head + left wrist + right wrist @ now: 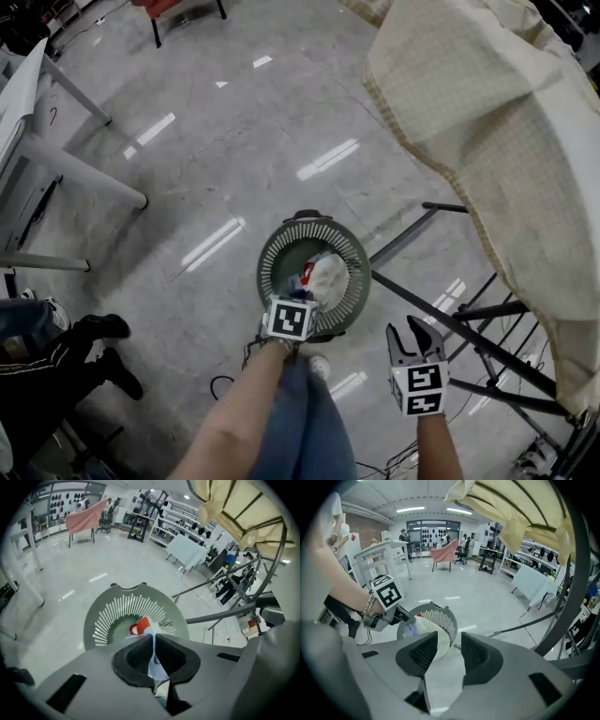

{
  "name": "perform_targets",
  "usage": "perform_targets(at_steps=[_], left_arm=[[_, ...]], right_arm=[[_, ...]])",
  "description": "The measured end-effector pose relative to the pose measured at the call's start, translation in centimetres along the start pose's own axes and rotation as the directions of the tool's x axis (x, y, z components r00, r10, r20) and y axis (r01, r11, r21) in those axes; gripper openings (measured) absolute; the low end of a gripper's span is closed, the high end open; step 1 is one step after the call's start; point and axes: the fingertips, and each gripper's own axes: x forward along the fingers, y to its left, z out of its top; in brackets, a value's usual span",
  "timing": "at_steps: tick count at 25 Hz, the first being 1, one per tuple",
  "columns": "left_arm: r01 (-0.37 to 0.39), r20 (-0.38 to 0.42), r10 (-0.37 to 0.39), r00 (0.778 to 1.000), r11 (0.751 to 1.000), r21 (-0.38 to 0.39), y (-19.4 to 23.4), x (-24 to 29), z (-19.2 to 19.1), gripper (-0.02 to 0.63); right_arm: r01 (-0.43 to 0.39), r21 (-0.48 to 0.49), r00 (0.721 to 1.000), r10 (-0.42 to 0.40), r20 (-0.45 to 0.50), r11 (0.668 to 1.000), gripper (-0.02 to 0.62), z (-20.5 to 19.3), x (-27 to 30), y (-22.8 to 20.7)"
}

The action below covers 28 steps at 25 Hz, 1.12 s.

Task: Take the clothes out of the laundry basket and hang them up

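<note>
Left gripper view: your left gripper (pixel 153 637) pinches a pale blue garment (pixel 156 666) above the near rim of the laundry basket (pixel 96 620); more clothes (pixel 328 278) lie inside. Your right gripper (pixel 449 637) is spread, empty. Cream sheet (pixel 487 122) already on rack (pixel 450 324); hanging mostly remains.

A large open lab or workshop hall was indicated. A polished grey stone floor (pixel 234 141) was lit by ceiling strip lights (pixel 412 509). White benches (pixel 386 550) were ranged along the sides, metal shelving racks (pixel 187 520) were stocked with dark items, and an office chair (pixel 462 553) was set near the far wall.
</note>
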Motion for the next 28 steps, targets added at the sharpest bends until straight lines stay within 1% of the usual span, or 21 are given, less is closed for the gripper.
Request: perform_targets(at_steps=[2, 9, 12, 16, 19, 22, 24, 28], left_arm=[[-0.01, -0.012, 0.01, 1.0, 1.0, 0.001, -0.7, -2.0, 0.0, 0.017], [-0.013, -0.001, 0.013, 1.0, 0.999, 0.045, -4.3, -8.9, 1.5, 0.017], [-0.02, 0.012, 0.019, 1.0, 0.994, 0.104, -5.3, -12.5, 2.6, 0.017], [0.0, 0.017, -0.003, 1.0, 0.982, 0.19, -7.1, -17.1, 3.4, 0.017], [0.001, 0.011, -0.004, 1.0, 0.967, 0.254, -7.8, -20.5, 4.3, 0.017], [0.026, -0.011, -0.023, 1.0, 0.95, 0.311, -8.4, -23.9, 5.2, 0.017], [0.04, -0.015, -0.037, 0.999, 0.934, 0.355, -9.1, -26.0, 6.4, 0.017], [0.032, -0.025, -0.024, 0.999, 0.895, 0.444, -10.4, -29.5, 7.8, 0.017]], right_arm=[[0.0, 0.003, 1.0, 0.0, 0.004, 1.0, 0.155, 0.8, -1.8, 0.0], [-0.023, -0.031, 1.0, 0.023, 0.008, 0.999, 0.153, 3.4, -7.8, 0.3], [-0.024, -0.042, 0.999, 0.025, 0.034, 0.999, 0.153, 5.4, -10.3, 0.6], [-0.035, -0.085, 0.998, 0.039, 0.051, 0.996, 0.153, 7.8, -13.7, 1.4], [-0.044, -0.118, 0.996, 0.052, 0.07, 0.992, 0.153, 10.0, -16.4, 1.8], [-0.053, -0.133, 0.994, 0.065, 0.083, 0.99, 0.152, 12.0, -18.7, 2.4], [-0.058, -0.137, 0.994, 0.07, 0.084, 0.989, 0.152, 13.3, -19.9, 2.3], [-0.069, -0.137, 0.993, 0.081, 0.085, 0.988, 0.152, 15.2, -22.3, 2.4]])
